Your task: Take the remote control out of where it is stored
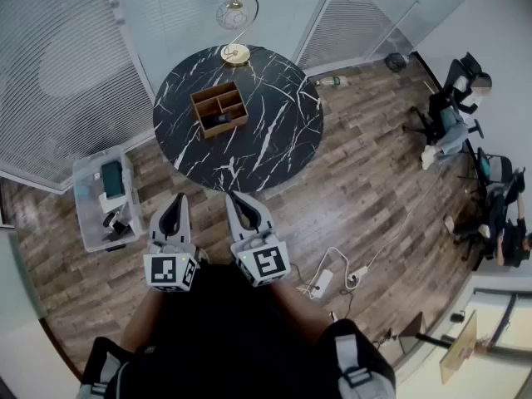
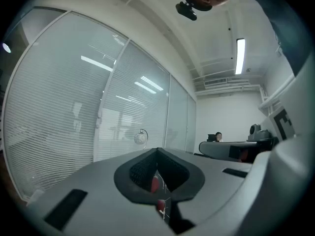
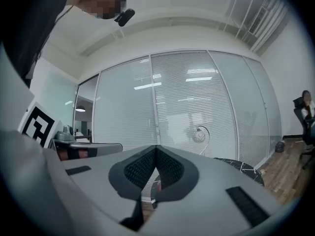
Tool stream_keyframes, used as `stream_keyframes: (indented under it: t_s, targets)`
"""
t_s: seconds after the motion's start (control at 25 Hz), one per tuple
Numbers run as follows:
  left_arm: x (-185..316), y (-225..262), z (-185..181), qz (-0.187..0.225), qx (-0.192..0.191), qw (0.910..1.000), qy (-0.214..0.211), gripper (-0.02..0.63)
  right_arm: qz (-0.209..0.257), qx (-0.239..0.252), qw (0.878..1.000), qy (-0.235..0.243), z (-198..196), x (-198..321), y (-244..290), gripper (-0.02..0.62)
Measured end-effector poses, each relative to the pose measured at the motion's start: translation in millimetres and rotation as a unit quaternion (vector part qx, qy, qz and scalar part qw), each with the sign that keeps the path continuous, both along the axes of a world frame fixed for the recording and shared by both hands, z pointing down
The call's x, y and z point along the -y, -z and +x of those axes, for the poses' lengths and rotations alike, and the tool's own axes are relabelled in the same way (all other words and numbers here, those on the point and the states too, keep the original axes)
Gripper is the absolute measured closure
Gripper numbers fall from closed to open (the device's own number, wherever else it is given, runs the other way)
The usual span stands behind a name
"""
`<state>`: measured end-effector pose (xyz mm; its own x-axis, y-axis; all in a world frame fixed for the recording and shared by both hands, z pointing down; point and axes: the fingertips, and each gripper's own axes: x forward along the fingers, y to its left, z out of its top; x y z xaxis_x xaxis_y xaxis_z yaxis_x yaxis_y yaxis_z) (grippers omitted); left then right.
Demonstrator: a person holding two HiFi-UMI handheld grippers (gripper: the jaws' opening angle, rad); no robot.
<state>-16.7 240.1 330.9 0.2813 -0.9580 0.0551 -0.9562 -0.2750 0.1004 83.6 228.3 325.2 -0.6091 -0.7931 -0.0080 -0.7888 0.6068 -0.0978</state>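
A round black marble table (image 1: 274, 131) stands ahead of me in the head view. On it sits a wooden organizer (image 1: 209, 98) with several compartments. A dark thing, apparently the remote control (image 1: 221, 120), lies in its front compartment. Both grippers are held low near my body, well short of the table. My left gripper (image 1: 174, 203) is shut with nothing in it, and in the left gripper view its jaws (image 2: 157, 152) meet and point at the blinds. My right gripper (image 1: 242, 203) is likewise shut and empty. The right gripper view looks over its closed tips (image 3: 156, 149) toward the table edge (image 3: 241, 167).
A globe lamp (image 1: 235, 23) stands at the table's far rim. A clear plastic bin (image 1: 86, 214) sits on the wood floor at left. A power strip with cables (image 1: 321, 283) lies by my right foot. Office chairs (image 1: 453, 115) stand at far right. Glass walls with blinds close off the back.
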Motion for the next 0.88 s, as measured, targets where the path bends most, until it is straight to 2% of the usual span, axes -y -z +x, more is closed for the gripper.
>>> stream_keyframes:
  t_s: [0.52,0.88]
  targets:
    - [-9.1,-0.8,-11.0,-0.002,-0.005,1.0,0.006,0.598,-0.012,-0.001,1.0,0.002,-10.5,-10.1,-7.5,0.594]
    - [-19.6,0.2,-29.0,0.002,-0.013,0.9999,-0.004,0.598,-0.014,0.007,0.999,-0.028,-18.5,-19.2,-6.4,0.594]
